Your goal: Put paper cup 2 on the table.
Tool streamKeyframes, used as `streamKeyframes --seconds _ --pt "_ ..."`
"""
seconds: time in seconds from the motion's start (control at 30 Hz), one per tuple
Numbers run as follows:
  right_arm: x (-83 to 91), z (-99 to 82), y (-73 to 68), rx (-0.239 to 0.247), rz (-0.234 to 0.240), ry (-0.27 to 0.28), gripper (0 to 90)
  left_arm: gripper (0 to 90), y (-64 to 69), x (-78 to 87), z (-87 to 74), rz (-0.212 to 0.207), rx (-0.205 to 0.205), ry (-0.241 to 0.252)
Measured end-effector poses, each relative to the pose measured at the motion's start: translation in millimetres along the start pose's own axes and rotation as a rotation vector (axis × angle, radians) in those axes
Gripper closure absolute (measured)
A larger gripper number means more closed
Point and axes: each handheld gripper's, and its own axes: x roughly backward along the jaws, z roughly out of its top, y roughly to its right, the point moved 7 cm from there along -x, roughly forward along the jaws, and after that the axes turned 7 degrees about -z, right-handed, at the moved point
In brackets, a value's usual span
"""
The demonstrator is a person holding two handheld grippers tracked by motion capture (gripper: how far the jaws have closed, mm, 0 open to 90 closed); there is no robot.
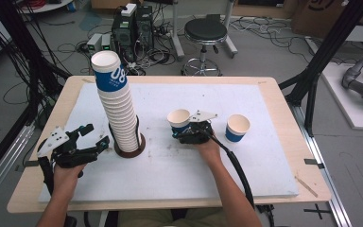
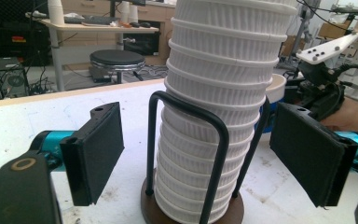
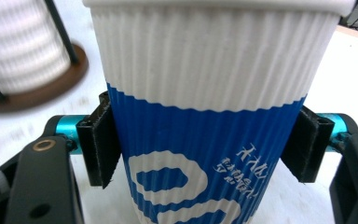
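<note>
A tall stack of white ribbed paper cups leans in a black wire holder on a round brown base; its top cup has a blue band. My left gripper stands open just left of the stack. In the left gripper view its pads flank the stack without touching it. A single blue-and-white paper cup stands upright on the white board. My right gripper is shut on its blue lower part, and its pads lie against both sides of the cup.
Another blue-and-white cup stands upright right of my right hand. A white board covers the wooden table. Behind the table are a stool, computers and cables on the floor; black frame posts rise at both sides.
</note>
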Motion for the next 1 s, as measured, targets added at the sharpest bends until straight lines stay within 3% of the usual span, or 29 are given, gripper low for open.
streamKeyframes --seconds 0.13,0.5,0.7,1.0 --pt "3.2 -2.5 2.0 -0.024 0.011 -0.016 24.0 17.3 -1.1 1.5 0.2 0.005 0.0 0.002" --pt "10.6 -5.2 -1.7 -0.014 0.021 -0.061 14.1 17.3 -1.5 2.5 0.4 0.009 0.003 0.006" --pt "23.8 1.7 1.8 -0.012 0.017 -0.02 13.6 17.3 -1.8 2.4 0.1 0.009 0.002 0.004" --pt "36.0 0.1 0.4 -0.015 0.039 -0.033 13.5 17.3 -2.0 3.6 0.8 0.013 -0.001 0.007"
